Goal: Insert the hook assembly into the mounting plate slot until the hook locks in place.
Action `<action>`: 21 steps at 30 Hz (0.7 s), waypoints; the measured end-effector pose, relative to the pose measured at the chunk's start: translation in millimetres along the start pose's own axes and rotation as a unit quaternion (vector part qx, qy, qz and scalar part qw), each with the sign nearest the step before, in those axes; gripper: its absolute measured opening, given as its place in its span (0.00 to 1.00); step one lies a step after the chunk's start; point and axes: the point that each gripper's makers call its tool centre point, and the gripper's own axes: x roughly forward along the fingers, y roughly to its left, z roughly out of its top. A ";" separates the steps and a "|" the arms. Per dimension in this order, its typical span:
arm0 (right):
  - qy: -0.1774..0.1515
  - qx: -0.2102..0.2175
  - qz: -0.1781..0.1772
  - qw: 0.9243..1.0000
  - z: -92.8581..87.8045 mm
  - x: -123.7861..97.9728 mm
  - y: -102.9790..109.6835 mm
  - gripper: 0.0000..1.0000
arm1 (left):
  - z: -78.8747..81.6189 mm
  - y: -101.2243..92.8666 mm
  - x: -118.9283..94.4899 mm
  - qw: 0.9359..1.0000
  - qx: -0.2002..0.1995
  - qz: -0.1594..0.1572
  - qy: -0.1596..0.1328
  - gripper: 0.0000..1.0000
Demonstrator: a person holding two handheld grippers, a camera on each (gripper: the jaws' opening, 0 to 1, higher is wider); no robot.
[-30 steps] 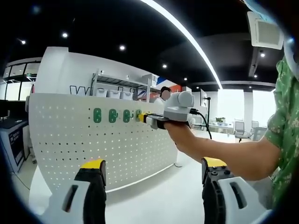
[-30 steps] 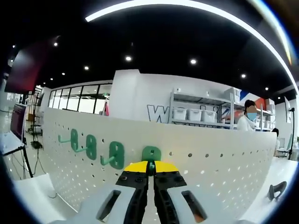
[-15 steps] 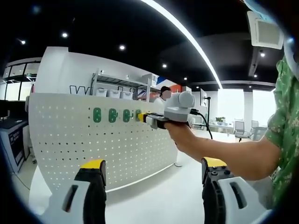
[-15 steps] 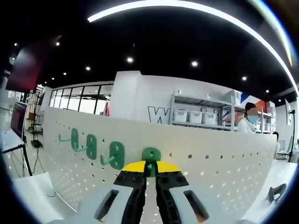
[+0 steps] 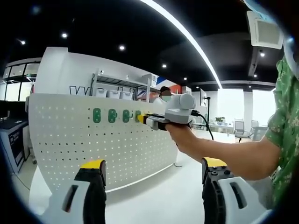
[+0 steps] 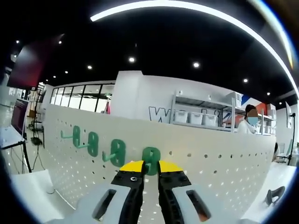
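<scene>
Left gripper view: left claw (image 5: 152, 186) spread wide with nothing between its jaws, idle at 6 o'clock; white pegboard (image 5: 60, 140) upright across 9 to 11 o'clock, carrying a row of green hooks (image 5: 96, 115). Right claw (image 5: 148, 119), held out in the person's hand (image 5: 187, 137), meets the board at the 3 o'clock end of that row; it sits slightly higher than a second ago. Floor (image 5: 159, 196) below is bare, giving free room to draw back

Right gripper view: right claw (image 6: 150, 169) has its jaws parted a little wider than a second ago, the fourth green hook (image 6: 151, 157) between the tips. Whether they grip it cannot be told; judged, the hook is seated in its slot and release is starting. Neighbouring hook (image 6: 117, 153) lies near at 9 o'clock; board at 3 o'clock is unoccupied
</scene>
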 end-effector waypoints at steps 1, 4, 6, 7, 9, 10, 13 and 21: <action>0.002 -0.002 0.001 1.000 -0.9 -0.4 0.3 0.11 | 0.1 -0.3 0.0 1.000 0.000 0.000 0.000 0.87; 0.001 -0.005 0.007 1.000 -1.3 -1.7 2.6 0.17 | 0.3 -1.0 -0.3 1.000 0.000 0.000 0.000 0.87; 0.000 -0.006 0.009 1.000 -1.5 -3.1 3.3 0.19 | 0.5 -1.6 -0.5 1.000 0.001 -0.001 0.000 0.87; 0.000 -0.006 0.010 1.000 -1.5 -3.7 3.6 0.21 | 0.7 -1.9 -0.6 1.000 0.002 -0.001 0.000 0.87; -0.003 -0.004 0.011 1.000 -1.4 -5.6 3.9 0.26 | 1.5 -2.8 -0.9 1.000 0.002 -0.001 0.000 0.87; -0.004 -0.002 0.010 1.000 -1.2 -6.4 3.6 0.30 | 1.7 -3.0 -1.0 1.000 0.002 -0.001 0.000 0.87; -0.006 -0.001 0.009 1.000 -0.8 -9.6 3.6 0.34 | 2.6 -3.8 -1.5 1.000 0.003 -0.001 -0.001 0.87; -0.014 0.014 0.014 1.000 0.2 -18.8 3.6 0.58 | 4.9 -5.8 -3.0 1.000 0.006 -0.001 -0.003 0.87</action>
